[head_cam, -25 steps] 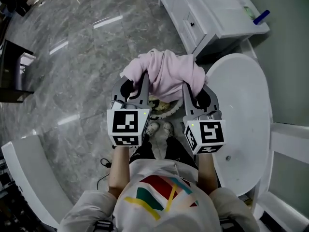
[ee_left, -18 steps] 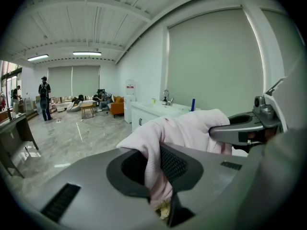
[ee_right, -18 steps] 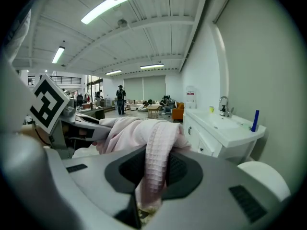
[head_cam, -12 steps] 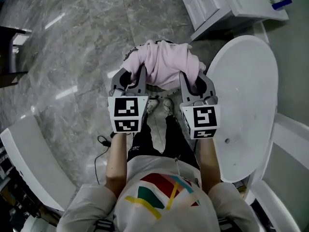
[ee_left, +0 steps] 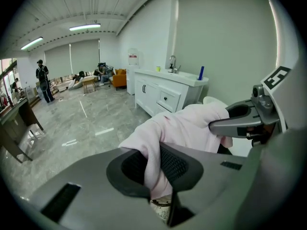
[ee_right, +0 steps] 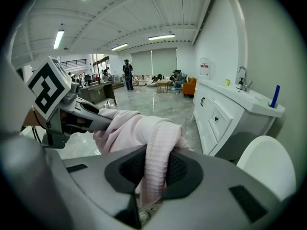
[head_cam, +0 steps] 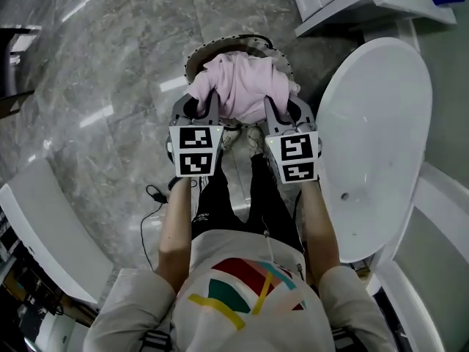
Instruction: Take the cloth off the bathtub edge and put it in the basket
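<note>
Left gripper [ee_left: 156,174] and right gripper [ee_right: 152,176] each pinch the soft pink waffle-weave cloth [head_cam: 242,86], bunched over the round pale basket [head_cam: 194,56]; releasing one side early could leave a fold draped over the rim, trailing onto the grey marble floor [head_cam: 110,64]

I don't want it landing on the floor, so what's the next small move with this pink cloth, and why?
Probably lower both grippers a little toward the basket before opening. The left gripper and right gripper are each shut on the pink cloth, which hangs bunched over the basket's opening and does not look settled inside yet.
</note>
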A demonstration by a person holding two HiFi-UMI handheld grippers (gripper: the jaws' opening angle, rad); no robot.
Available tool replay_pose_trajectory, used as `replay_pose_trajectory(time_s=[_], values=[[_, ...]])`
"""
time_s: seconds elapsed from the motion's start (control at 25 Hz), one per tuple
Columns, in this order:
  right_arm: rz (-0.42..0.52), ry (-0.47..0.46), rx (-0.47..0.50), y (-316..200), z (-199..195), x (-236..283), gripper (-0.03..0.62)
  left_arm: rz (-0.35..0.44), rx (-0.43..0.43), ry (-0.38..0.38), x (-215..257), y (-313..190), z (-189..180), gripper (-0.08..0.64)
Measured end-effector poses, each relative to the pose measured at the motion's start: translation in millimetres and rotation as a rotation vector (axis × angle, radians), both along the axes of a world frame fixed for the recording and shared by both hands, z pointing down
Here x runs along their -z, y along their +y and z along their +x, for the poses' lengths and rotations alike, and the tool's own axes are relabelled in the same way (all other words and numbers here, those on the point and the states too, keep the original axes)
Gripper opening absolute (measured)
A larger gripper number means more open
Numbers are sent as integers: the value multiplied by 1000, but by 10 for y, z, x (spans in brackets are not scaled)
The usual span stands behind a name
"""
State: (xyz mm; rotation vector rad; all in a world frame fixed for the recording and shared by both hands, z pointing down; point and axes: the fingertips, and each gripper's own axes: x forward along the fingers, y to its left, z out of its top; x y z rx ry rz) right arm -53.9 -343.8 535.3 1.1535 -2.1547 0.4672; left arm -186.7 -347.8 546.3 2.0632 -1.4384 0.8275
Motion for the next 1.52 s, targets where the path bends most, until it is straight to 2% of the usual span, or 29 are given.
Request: replay_pose_trajectory(time_s=[0.32, 0.64, 0.92, 1.0, 1.04, 1.16, 1.52], values=[[-101, 61, -20, 103, -30, -612, 78, -120, -21, -33, -625, 147, -43, 71], [-158, 75, -35, 169, -57, -885, 78, -185, -13, -34, -887, 250, -66, 71], [-201, 25, -74, 146, -74, -1014, 83, -229, 37, -29, -1029, 236, -119, 72], [-209, 27, -112, 116, -51, -1051, 167, -251, 57, -46, -1075, 231, -156, 99], [-199, 35, -121, 102, -52, -1038, 220, -251, 64, -53, -1078, 230, -176, 125], [-156, 46, -111, 65, -98, -924, 224, -222, 69, -59, -1010, 220, -219, 152], [-140, 39, -115, 102, -110, -718, 224, -177, 63, -40, -753, 254, -155, 152]])
